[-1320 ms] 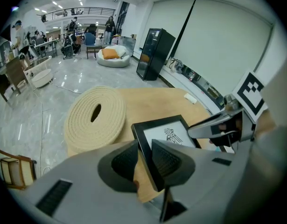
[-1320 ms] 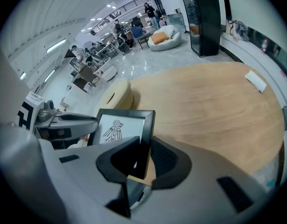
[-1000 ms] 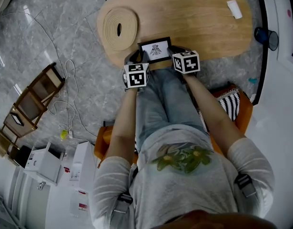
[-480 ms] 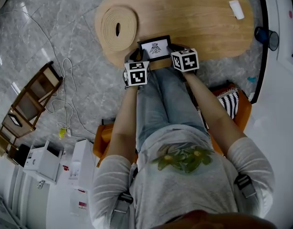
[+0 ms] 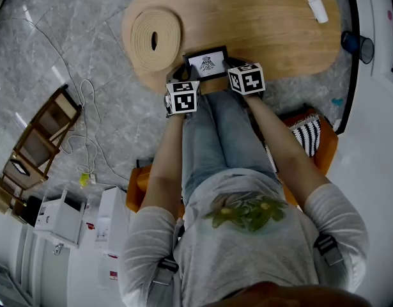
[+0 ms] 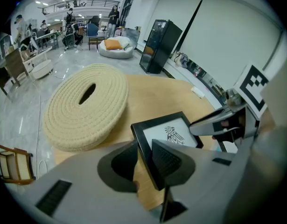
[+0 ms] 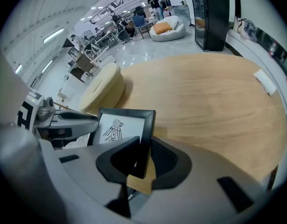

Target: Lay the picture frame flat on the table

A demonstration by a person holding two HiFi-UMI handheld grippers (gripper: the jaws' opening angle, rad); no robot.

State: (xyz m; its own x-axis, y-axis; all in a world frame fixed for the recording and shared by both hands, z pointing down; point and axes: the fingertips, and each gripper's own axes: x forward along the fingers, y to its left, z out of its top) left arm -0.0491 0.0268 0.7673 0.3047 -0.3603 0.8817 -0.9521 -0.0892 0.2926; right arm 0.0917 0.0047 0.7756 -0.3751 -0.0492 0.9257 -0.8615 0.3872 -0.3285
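Note:
The picture frame (image 5: 207, 62) is black with a white print of a bird-like figure. It stands tilted at the near edge of the oval wooden table (image 5: 266, 24). My left gripper (image 6: 145, 160) is shut on the frame's (image 6: 169, 134) left edge. The right gripper (image 7: 144, 157) is shut on the frame's (image 7: 124, 125) right edge. In the head view the two marker cubes, left (image 5: 183, 96) and right (image 5: 246, 79), sit on either side of the frame. Its lower edge is hidden behind the jaws.
A thick coiled rope mat (image 5: 156, 39) lies on the table just left of the frame. A small white block (image 5: 316, 9) rests at the table's far right. On the floor are a wooden chair (image 5: 39, 139), cables (image 5: 87, 126) and white boxes (image 5: 59, 219).
The whole head view has shifted a little. Both grippers stay on the frame's sides at the same spot on the table.

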